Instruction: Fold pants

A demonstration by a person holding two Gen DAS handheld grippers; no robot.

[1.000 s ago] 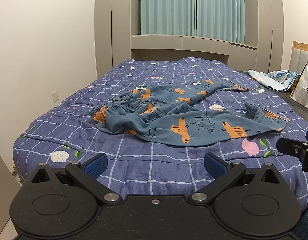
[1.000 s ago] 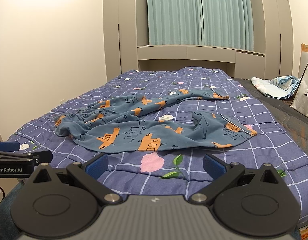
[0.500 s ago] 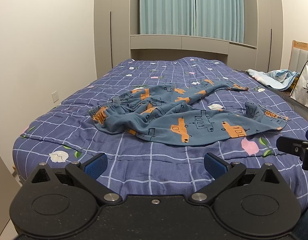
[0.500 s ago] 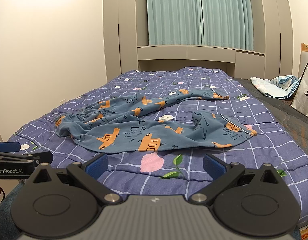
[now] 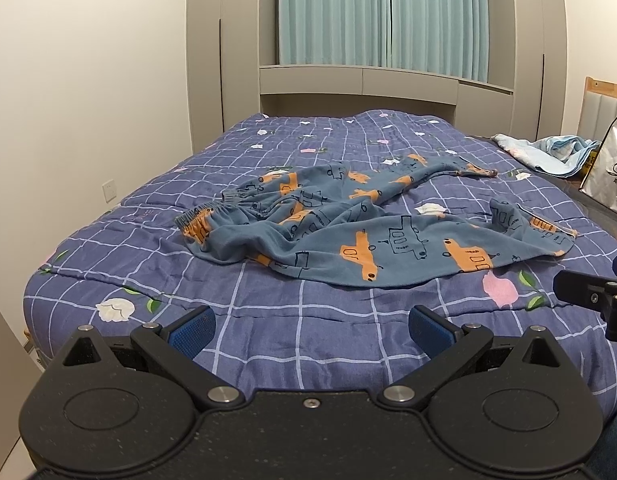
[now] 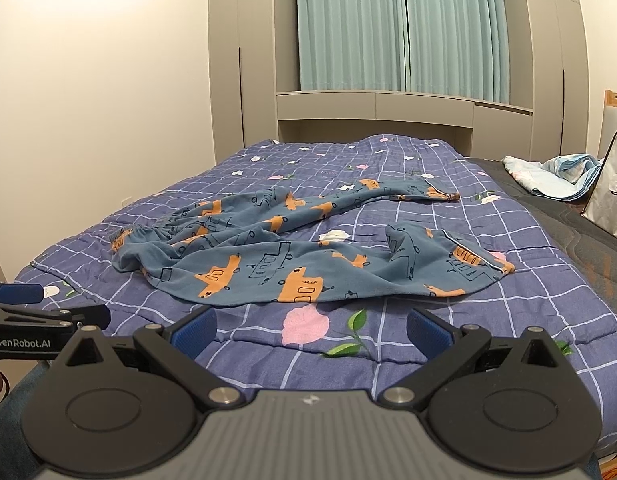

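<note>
Blue pants (image 5: 348, 232) with orange car prints lie crumpled and spread on the bed, waistband (image 5: 204, 220) to the left, two legs reaching right. They also show in the right wrist view (image 6: 292, 256). My left gripper (image 5: 310, 326) is open and empty, over the bed's near edge, short of the pants. My right gripper (image 6: 310, 326) is open and empty, also short of the pants. The right gripper's side shows at the right edge of the left wrist view (image 5: 592, 296); the left gripper shows at the left edge of the right wrist view (image 6: 36, 316).
The bed has a purple checked quilt (image 5: 156, 240) with flower prints. A light blue blanket (image 5: 548, 152) and a white bag (image 5: 608, 176) lie at the far right. A wall runs along the left; wardrobes and teal curtains (image 5: 380, 12) stand behind the bed.
Both grippers have shifted only slightly; the pants lie as before. Both stay open.
</note>
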